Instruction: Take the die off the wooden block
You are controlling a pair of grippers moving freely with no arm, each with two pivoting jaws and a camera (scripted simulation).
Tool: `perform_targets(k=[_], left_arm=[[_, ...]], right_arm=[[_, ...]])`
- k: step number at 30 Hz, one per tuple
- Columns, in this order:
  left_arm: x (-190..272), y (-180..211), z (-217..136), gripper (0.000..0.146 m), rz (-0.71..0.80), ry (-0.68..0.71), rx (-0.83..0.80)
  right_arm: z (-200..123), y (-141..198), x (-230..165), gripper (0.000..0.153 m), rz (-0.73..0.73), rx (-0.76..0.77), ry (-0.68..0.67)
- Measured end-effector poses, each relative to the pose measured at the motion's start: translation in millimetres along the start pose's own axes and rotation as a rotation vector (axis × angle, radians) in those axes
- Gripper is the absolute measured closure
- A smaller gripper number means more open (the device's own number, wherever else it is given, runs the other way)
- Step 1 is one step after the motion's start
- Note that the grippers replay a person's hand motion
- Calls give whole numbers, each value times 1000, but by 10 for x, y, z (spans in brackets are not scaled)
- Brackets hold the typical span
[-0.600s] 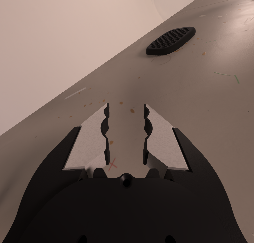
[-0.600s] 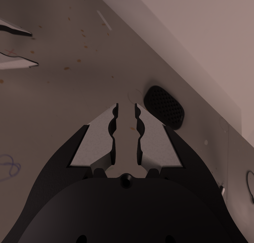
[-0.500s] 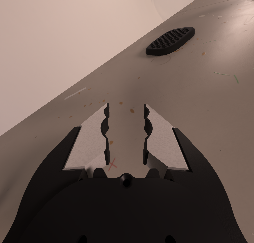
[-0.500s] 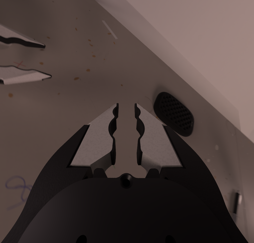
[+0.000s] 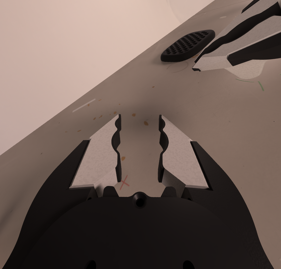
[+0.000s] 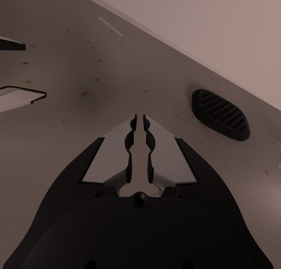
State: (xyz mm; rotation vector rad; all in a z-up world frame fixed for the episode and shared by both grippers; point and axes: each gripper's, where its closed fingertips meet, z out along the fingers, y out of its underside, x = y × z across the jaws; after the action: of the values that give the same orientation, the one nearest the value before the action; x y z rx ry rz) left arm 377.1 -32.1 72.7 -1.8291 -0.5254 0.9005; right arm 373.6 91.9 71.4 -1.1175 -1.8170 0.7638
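No die and no wooden block show in either view. My left gripper [image 5: 139,117] is open and empty, low over the grey-brown table [image 5: 220,132], above a small red cross mark [image 5: 124,184]. My right gripper [image 6: 139,117] is empty, its jaws nearly together with only a thin slit between them. It also shows in the left wrist view [image 5: 197,62] at the upper right, beside a black pad. The left gripper's fingers [image 6: 18,97] show at the left edge of the right wrist view.
A black oval perforated pad [image 5: 188,47] lies near the table's far edge and also shows in the right wrist view [image 6: 220,117]. A pale wall [image 5: 76,33] rises behind that edge. Orange specks and green scratches dot the tabletop.
My right gripper has moved toward the black pad and into the left wrist view. Its jaws have narrowed. The left gripper has not moved.
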Motion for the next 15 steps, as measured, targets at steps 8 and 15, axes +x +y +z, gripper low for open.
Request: perform_targets(k=[8,15], left_arm=[[-3,-2,-1,96,-1,1,2],[-25,-10,-18,97,-40,17,6]], right_arm=[[-4,-16,-20,141,3,32,-30],[-83,-224,-251,122,31,298,-164]])
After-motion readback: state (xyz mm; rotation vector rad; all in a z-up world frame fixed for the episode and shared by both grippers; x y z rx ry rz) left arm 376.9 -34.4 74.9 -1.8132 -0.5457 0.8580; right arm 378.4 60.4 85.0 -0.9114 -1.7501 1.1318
